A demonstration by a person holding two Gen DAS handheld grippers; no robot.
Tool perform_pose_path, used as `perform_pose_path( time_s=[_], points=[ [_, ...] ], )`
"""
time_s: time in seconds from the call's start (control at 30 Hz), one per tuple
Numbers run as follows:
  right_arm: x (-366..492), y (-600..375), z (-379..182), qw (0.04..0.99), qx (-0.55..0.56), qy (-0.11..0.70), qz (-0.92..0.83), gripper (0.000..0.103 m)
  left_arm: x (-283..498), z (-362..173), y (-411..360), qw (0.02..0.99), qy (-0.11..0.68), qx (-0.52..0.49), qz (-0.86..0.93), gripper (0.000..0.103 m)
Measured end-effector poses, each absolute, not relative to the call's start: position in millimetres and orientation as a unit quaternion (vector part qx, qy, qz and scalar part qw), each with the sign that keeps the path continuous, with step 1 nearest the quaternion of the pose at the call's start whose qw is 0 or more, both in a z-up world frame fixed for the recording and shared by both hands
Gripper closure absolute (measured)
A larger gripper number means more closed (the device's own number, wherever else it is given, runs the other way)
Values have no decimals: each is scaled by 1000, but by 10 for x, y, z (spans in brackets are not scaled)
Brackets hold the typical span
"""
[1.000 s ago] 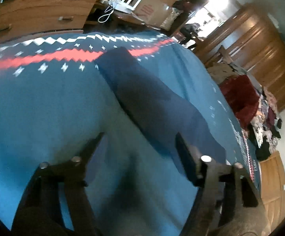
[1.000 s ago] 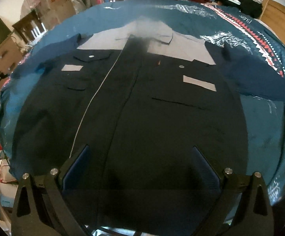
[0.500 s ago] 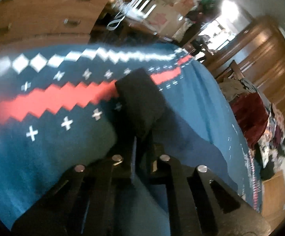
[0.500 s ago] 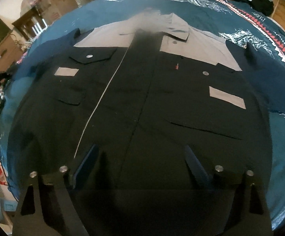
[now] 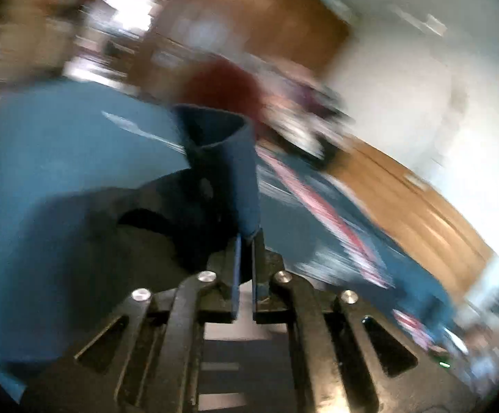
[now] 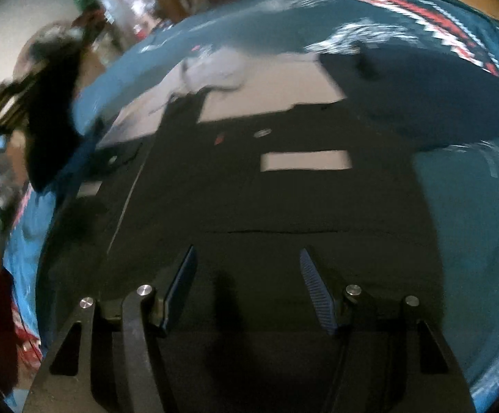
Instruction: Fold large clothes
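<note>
Dark navy work jacket with grey shoulder panels and grey chest strips [image 6: 284, 199] lies flat, front up, on teal patterned blanket with red-white zigzag border [image 6: 473, 206]. Left gripper [image 5: 245, 241] clenched on jacket's navy sleeve cuff [image 5: 222, 158]; cuff stands up from closed jaws, raised off blanket, sleeve trailing below. Right gripper [image 6: 246, 265] released, jaws apart, poised low over jacket's lower front. Jacket's other sleeve [image 6: 421, 93] spread sideways on blanket. Left wrist view heavily blurred.

The left gripper [image 5: 245, 241] is clamped on a navy sleeve cuff [image 5: 220, 158], lifted above the teal blanket [image 5: 60, 144]. The room behind is blurred.
</note>
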State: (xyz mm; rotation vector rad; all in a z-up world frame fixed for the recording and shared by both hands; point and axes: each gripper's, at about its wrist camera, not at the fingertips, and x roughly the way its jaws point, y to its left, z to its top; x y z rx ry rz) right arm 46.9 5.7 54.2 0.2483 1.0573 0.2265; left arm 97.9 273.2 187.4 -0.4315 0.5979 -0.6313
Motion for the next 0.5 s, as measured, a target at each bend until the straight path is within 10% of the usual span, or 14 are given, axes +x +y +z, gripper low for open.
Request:
perform_pose_path(
  time_s=[0.17, 0.4, 0.5],
  points=[
    [376, -421, 609, 855, 136, 492, 89, 33, 761, 1507, 1615, 828, 364, -190, -382, 93],
    [943, -670, 568, 854, 152, 484, 119, 33, 672, 1265, 3100, 891, 371, -182, -188, 62],
    [1395, -718, 434, 843, 178, 492, 124, 33, 805, 869, 3516, 872, 439, -178, -123, 64]
  ],
)
